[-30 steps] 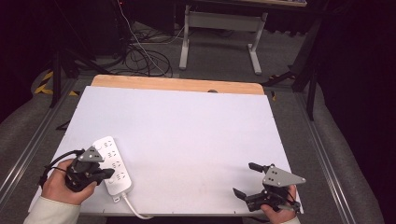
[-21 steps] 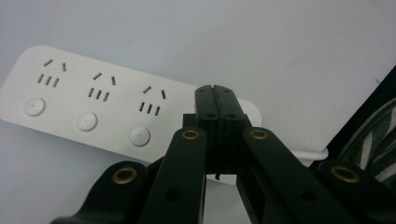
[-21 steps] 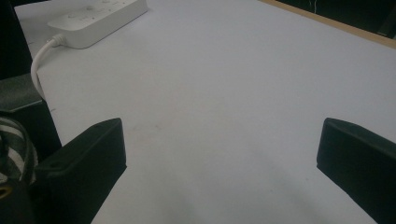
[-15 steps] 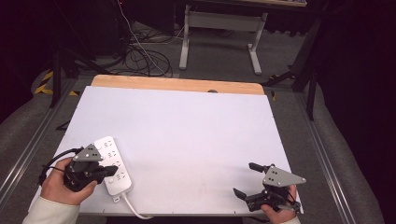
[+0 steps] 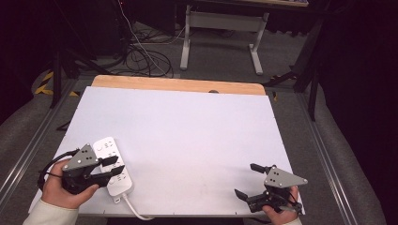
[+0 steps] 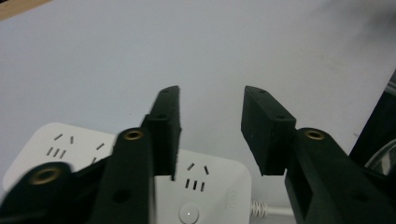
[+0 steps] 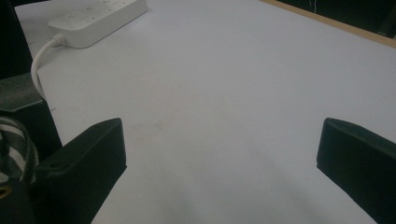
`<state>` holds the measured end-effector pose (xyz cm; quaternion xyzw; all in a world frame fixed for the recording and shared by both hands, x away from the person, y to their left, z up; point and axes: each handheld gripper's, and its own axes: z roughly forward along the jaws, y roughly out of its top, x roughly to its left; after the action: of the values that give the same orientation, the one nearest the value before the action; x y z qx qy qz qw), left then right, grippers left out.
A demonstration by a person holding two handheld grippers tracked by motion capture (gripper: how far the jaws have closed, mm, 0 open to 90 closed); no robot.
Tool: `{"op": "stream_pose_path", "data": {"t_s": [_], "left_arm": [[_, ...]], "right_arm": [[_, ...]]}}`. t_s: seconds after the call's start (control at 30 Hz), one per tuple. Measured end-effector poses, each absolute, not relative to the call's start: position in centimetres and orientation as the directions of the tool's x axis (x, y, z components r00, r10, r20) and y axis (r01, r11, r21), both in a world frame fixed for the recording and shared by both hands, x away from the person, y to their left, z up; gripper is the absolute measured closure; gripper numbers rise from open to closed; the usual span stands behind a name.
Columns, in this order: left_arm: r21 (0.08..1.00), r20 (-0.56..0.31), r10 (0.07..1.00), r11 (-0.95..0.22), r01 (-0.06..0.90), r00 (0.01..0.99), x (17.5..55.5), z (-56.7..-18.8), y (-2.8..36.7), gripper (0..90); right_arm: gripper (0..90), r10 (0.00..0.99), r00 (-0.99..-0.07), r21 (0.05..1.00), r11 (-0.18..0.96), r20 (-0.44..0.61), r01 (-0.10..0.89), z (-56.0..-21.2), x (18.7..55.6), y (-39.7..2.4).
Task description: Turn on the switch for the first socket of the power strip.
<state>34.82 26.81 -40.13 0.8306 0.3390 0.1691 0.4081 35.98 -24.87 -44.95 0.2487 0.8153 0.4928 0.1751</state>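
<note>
White power strip [image 5: 111, 165] flat at the near left of the pale table [image 5: 187, 136], unmoved since a second ago. Left gripper [image 5: 115, 166] over its near half, jaws pressed together then, just been opening, now partly spread above the sockets with nothing pinched between them. Rounded block with rows of slotted sockets, a round button near the cord end, white cord [image 5: 133, 211] trailing off the near edge. Right gripper [image 5: 248, 180] at the near right as before, jaws spread wide over bare table.
</note>
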Motion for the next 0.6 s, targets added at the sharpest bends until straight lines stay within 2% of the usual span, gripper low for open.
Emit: {"op": "stream_pose_path", "data": {"t_s": [0.1, 0.23, 0.27, 0.47, 0.6], "left_arm": [[0.816, -0.011, 0.712, -0.399, 0.418, 0.702, 34.8, -40.2, 27.1, 51.4], [0.848, 0.001, 0.737, -0.359, 0.391, 0.676, 34.6, -40.3, 27.5, 30.8], [0.847, 0.0, 0.742, -0.356, 0.394, 0.671, 34.5, -40.3, 27.6, 30.8], [0.881, -0.025, 0.752, -0.295, 0.371, 0.659, 34.0, -40.9, 28.5, 17.4], [0.897, -0.005, 0.752, -0.288, 0.336, 0.659, 33.6, -41.4, 29.2, 12.7]], "right_arm": [[2.0, 0.577, -0.816, 0.891, 0.39, -0.04, 0.233, -45.0, 36.0, -24.9], [2.0, 0.577, -0.816, 0.891, 0.39, -0.039, 0.234, -45.0, 36.0, -24.9], [2.0, 0.577, -0.816, 0.891, 0.39, -0.039, 0.234, -45.0, 36.0, -24.9], [2.0, 0.577, -0.816, 0.893, 0.386, -0.038, 0.232, -44.9, 35.9, -24.9], [2.0, 0.576, -0.816, 0.894, 0.386, -0.039, 0.23, -44.9, 35.9, -25.0]]}}
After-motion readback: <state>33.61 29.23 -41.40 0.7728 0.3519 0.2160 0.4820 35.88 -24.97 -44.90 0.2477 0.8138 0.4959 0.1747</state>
